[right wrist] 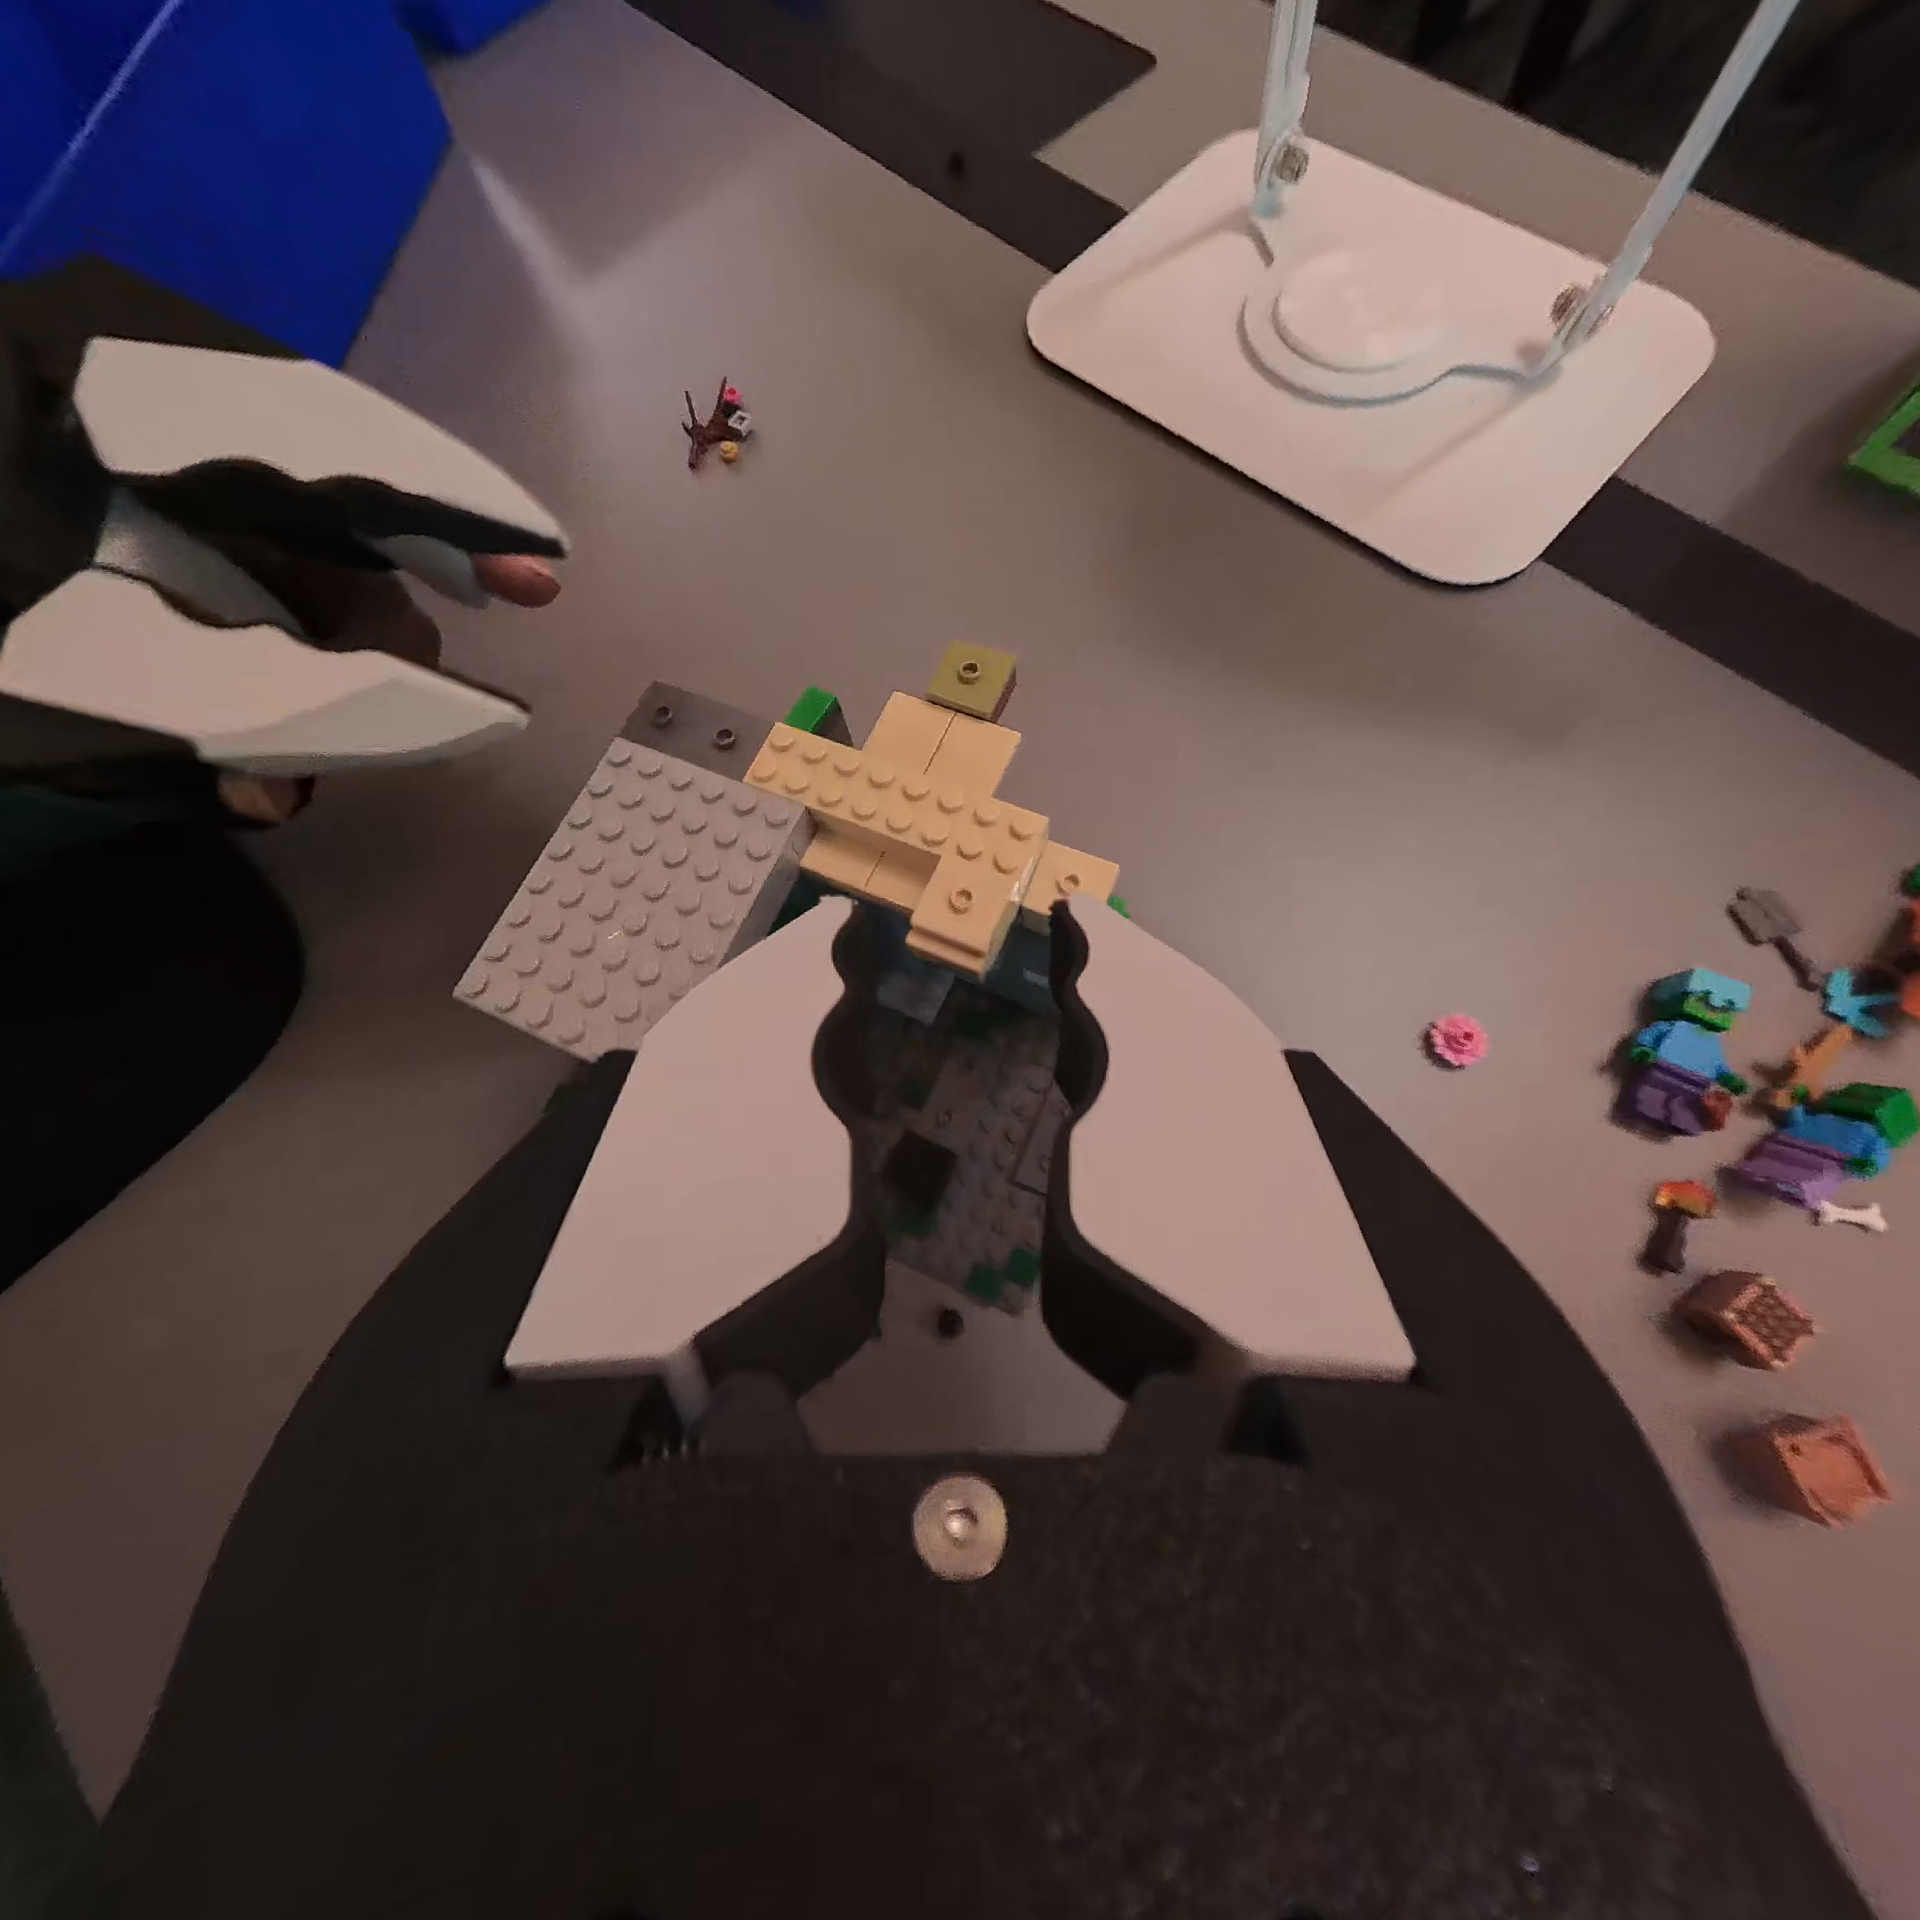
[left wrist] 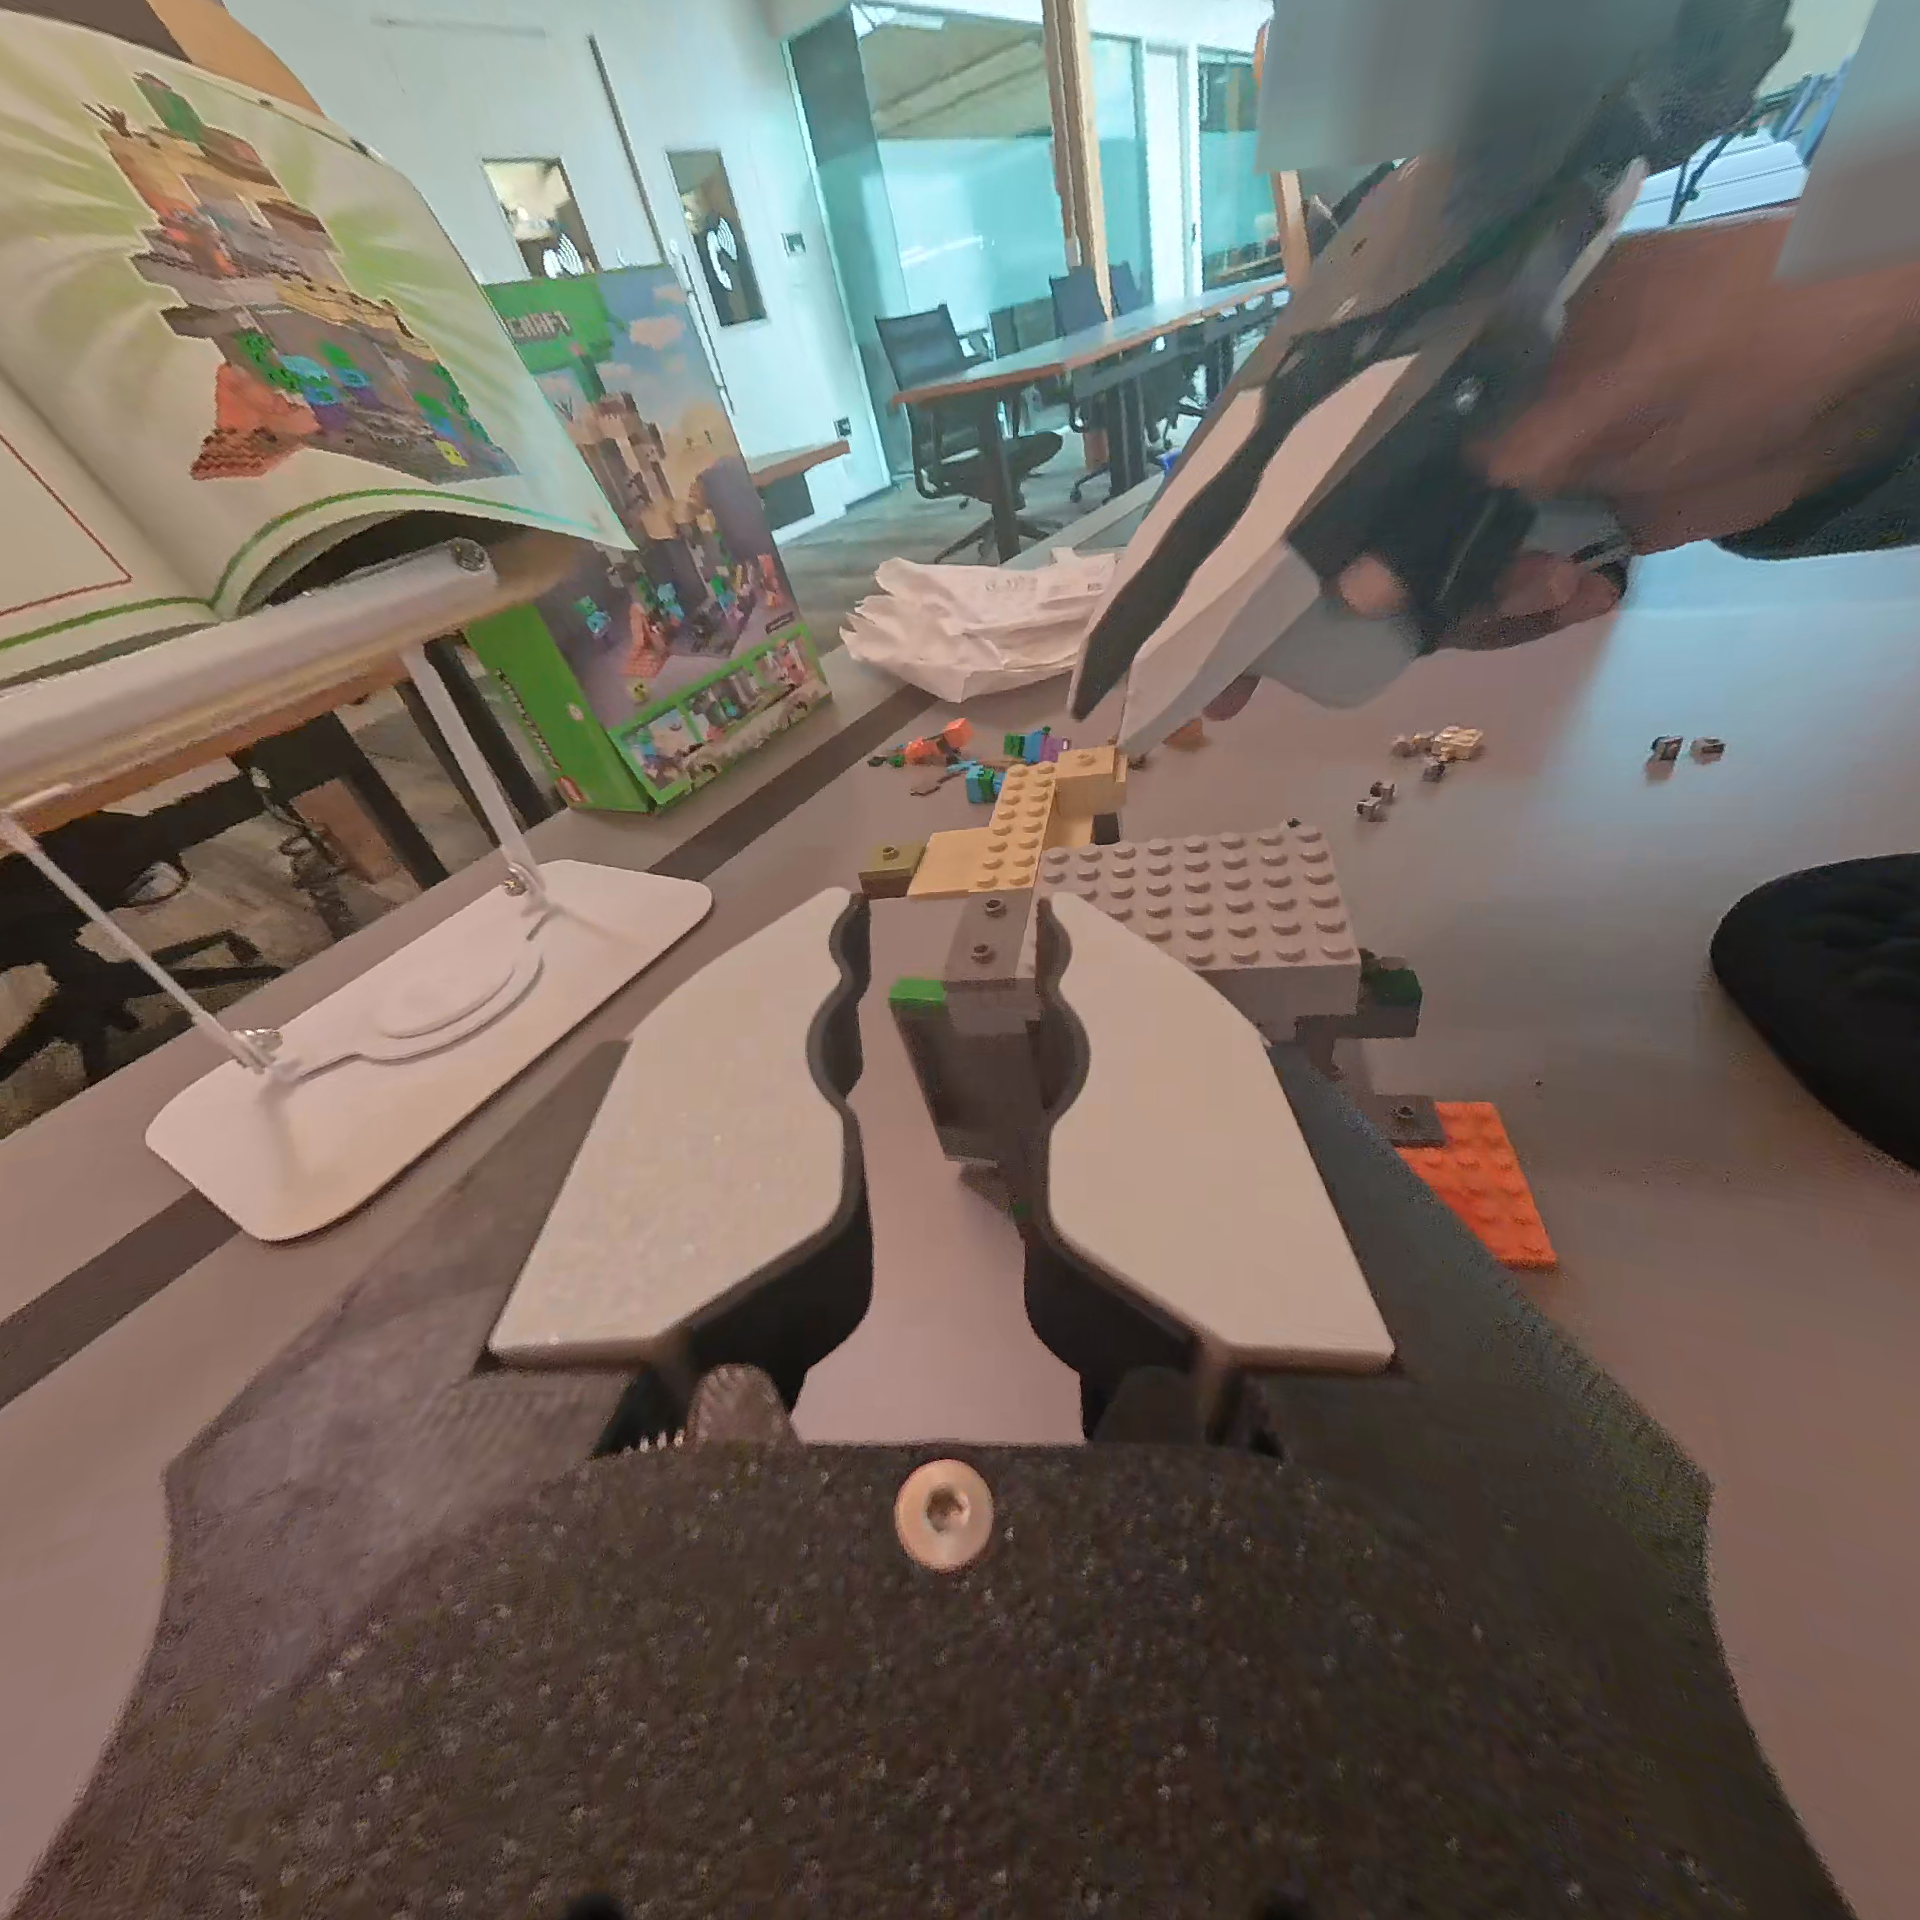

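The left tongs (left wrist: 951,914) stand open around the near corner of the brick model (left wrist: 1132,904), with the model's dark grey column between the fingers; whether either finger touches it cannot be told. The right tongs (right wrist: 951,914) are also parted, their tips at the far end of the model's tan plates (right wrist: 914,821), just above or touching the tan corner; contact is not clear. In the left wrist view the right tongs come down steeply from the upper right to that tan end, held by a hand (left wrist: 1662,416).

The model sits on the grey worktop (right wrist: 1247,675): a light grey studded plate (right wrist: 634,883) beside the tan cross-shaped layer, an olive stud block (right wrist: 971,681) at one end, green bits low down. An orange plate (left wrist: 1481,1184) lies just beside its base. Minifigures (right wrist: 1694,1060), a pink flower (right wrist: 1458,1039) and brown pieces (right wrist: 1751,1320) lie scattered well apart from it. A white stand (left wrist: 436,1039) carries an open booklet (left wrist: 239,343); a set box (left wrist: 665,561) stands behind, with white bags (left wrist: 977,623) near it.
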A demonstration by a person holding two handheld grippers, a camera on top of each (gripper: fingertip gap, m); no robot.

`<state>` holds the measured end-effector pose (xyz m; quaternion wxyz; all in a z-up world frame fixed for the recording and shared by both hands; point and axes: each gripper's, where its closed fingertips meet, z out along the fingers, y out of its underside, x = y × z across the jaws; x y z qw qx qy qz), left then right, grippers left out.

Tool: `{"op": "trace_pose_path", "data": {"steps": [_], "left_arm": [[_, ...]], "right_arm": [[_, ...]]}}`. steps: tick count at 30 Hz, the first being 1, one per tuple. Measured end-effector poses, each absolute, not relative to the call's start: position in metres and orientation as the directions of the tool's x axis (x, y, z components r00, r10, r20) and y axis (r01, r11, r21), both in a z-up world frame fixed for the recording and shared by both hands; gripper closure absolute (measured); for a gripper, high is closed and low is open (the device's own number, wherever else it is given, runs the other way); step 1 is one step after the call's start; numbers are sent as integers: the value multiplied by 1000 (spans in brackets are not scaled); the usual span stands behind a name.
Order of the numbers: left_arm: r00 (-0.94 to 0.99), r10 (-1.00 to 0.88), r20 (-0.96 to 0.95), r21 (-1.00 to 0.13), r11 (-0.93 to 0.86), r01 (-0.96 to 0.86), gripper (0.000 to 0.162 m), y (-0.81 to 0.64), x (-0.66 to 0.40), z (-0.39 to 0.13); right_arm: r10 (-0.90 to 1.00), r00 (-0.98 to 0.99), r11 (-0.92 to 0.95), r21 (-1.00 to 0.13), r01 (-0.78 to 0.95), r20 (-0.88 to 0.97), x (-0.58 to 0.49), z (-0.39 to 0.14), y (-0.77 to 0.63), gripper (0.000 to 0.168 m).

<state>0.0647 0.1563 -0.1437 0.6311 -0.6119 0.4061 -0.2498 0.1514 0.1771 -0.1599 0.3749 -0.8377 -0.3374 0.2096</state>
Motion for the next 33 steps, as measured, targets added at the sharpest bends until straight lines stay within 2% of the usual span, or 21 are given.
{"op": "trace_pose_path", "data": {"steps": [4, 7, 14, 22, 29, 33], "left_arm": [[565, -778, -275, -961, 205, -185, 135, 146, 62, -141], [563, -750, -347, -937, 260, -233, 137, 143, 64, -145], [558, -729, -396, -918, 304, -254, 139, 142, 63, -147], [488, -725, -486, -874, 387, -294, 139, 129, 74, -152], [390, -706, -591, -800, 453, -392, 140, 119, 86, -170], [371, -701, -609, -784, 461, -416, 142, 118, 88, -175]], "right_arm": [[687, 724, -541, -709, 452, -62, 146, -174, 184, 136], [679, 734, -540, -678, 499, -1, 146, -178, 187, 143], [661, 749, -574, -623, 531, 30, 151, -179, 185, 142], [656, 754, -597, -628, 499, -24, 150, -182, 183, 149], [653, 741, -628, -658, 416, -155, 145, -181, 181, 151], [688, 715, -607, -640, 472, -125, 146, -181, 177, 150]]}}
